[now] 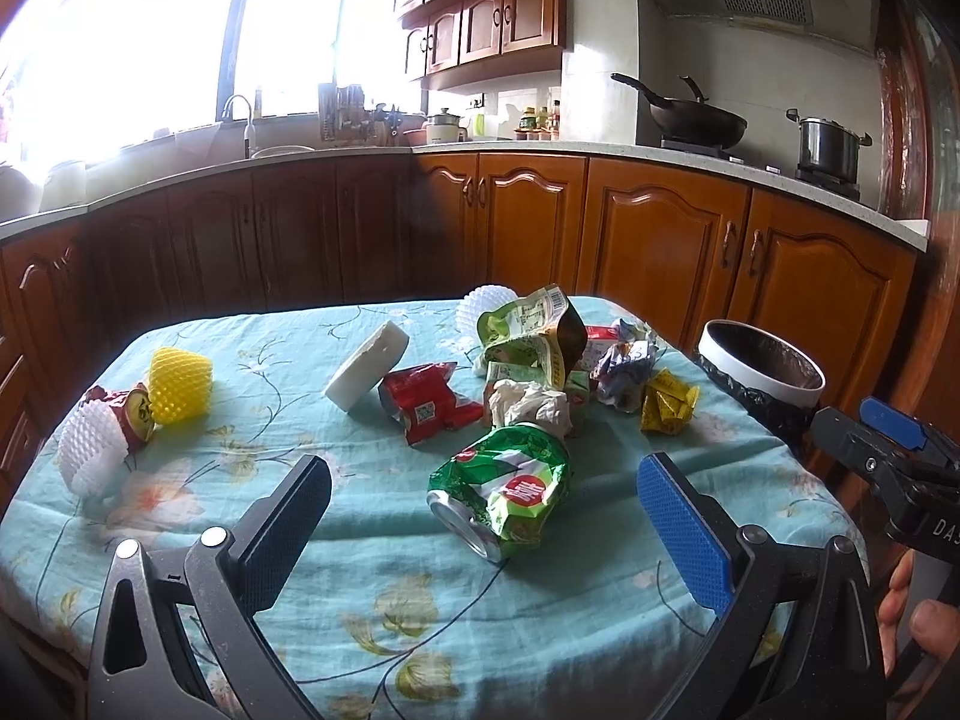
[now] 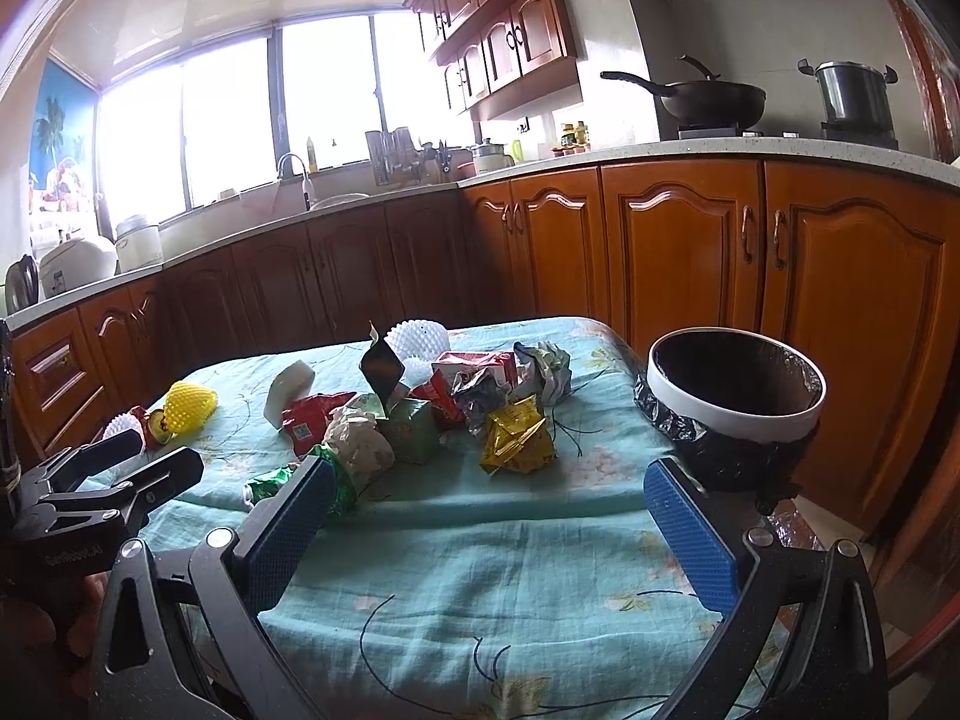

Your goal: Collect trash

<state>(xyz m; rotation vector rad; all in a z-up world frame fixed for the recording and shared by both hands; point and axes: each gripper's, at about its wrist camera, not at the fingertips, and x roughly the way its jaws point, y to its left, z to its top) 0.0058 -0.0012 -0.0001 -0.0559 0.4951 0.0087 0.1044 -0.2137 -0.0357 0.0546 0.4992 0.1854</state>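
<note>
Black-framed left gripper (image 1: 483,507) and right gripper (image 2: 489,507): textured blue pads, silver screws, white lettering; bare-skinned hand (image 1: 921,630) gripping.

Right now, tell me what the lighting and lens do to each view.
Left wrist view: the window is blown out white, and the counter edge bows from fisheye distortion. Right wrist view: the window glares less, the bin's inside reads nearly black, and the cabinets curve toward the frame edges.
</note>
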